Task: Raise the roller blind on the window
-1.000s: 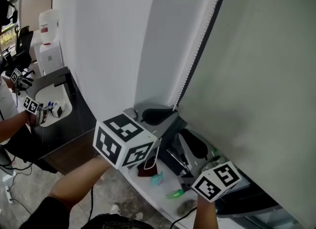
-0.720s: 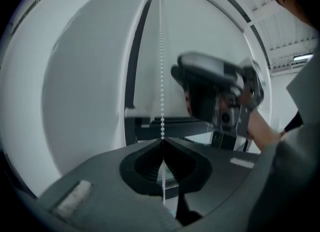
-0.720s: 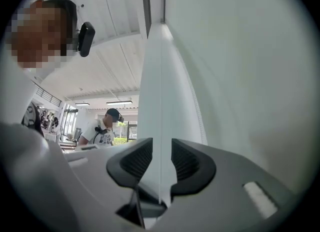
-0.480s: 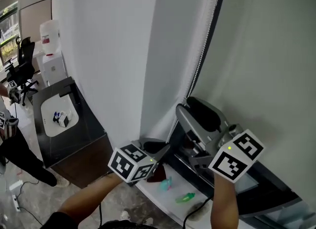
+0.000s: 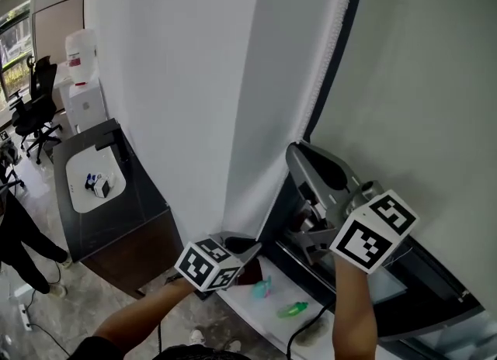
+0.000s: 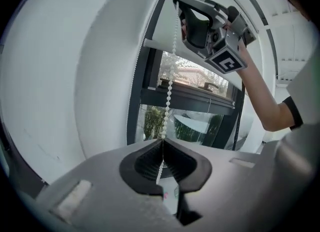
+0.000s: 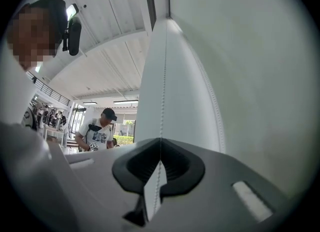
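Since a second ago we see the left gripper (image 5: pixel 242 246) sunk from the middle of the head view to its lower centre. The right gripper (image 5: pixel 304 158) has climbed from the lower right to the middle right, beside the edge of the roller blind (image 5: pixel 419 79). Both pinch the bead chain (image 5: pixel 332 36) that hangs along that edge. The left gripper's jaws are pressed together on it low down. The right gripper's jaws have just been closing and now clamp the chain higher up (it runs straight through the notch between them). The left gripper view gives us what the head view hides: the window (image 6: pixel 192 93) glass below the blind's lower edge, with greenery outside, and the right gripper seen from beneath at the upper centre. The right gripper view alone shows the ceiling and a person (image 7: pixel 97 131) in a white shirt and cap at lower left.
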A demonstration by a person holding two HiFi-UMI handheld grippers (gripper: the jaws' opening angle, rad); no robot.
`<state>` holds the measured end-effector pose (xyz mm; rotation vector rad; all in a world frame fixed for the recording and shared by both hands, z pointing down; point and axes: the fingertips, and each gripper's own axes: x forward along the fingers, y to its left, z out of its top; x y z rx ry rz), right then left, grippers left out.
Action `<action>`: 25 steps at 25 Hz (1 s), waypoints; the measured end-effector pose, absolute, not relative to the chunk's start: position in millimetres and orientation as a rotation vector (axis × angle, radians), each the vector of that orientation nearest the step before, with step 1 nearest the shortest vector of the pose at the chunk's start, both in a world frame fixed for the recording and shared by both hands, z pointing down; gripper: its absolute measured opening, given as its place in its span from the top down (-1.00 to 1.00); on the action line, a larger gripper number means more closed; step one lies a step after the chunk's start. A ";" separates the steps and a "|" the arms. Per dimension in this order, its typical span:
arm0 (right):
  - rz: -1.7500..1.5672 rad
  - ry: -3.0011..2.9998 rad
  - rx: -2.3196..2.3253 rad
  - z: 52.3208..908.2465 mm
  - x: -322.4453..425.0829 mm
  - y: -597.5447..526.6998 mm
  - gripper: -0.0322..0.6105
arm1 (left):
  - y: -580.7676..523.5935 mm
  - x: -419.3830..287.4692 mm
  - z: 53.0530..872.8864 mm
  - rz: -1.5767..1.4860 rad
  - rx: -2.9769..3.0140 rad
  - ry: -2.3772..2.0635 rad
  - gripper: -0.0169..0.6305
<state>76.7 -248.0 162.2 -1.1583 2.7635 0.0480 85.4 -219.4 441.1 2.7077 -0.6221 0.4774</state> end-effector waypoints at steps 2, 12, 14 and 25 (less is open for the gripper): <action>0.098 2.739 -1.187 161.7 81.9 -246.9 0.88 | -217.4 78.6 438.3 0.461 2.669 -0.559 0.90; 0.130 2.826 -1.338 233.6 84.0 -242.6 0.88 | -212.9 55.2 274.2 -0.016 2.873 -0.589 0.64; 0.078 2.851 -1.356 264.3 84.0 -239.9 0.88 | -218.9 60.5 252.3 -0.042 2.933 -0.675 0.64; -0.085 2.973 -1.418 355.3 81.7 -225.4 0.88 | -235.2 98.8 233.1 0.006 3.001 -0.770 0.64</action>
